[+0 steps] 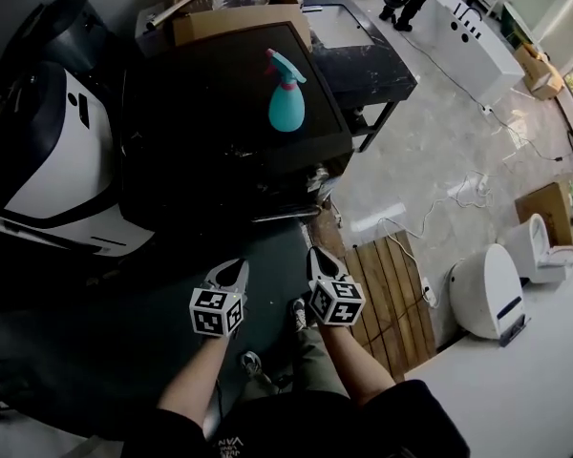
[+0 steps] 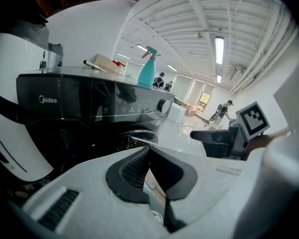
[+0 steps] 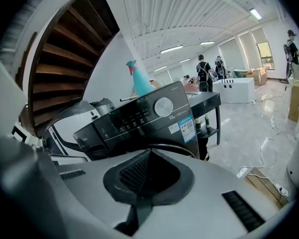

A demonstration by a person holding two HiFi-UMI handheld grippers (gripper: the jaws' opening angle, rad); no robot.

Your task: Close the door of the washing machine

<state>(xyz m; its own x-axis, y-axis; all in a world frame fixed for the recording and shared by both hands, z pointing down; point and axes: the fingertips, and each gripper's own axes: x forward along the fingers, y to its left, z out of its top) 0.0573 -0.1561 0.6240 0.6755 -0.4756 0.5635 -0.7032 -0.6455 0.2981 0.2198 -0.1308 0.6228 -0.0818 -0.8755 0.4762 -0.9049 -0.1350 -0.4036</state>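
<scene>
The black washing machine point(image 1: 220, 113) stands straight ahead of the person, a teal spray bottle point(image 1: 286, 98) on its top. The chrome rim of its door point(image 1: 288, 216) shows at the front, just beyond both tools; whether it is latched cannot be told. The left gripper point(image 1: 235, 269) and right gripper point(image 1: 315, 256) hover side by side before it, fingers clenched on nothing. That is probably because closed tips suit pushing a door better than grasping does.
</scene>
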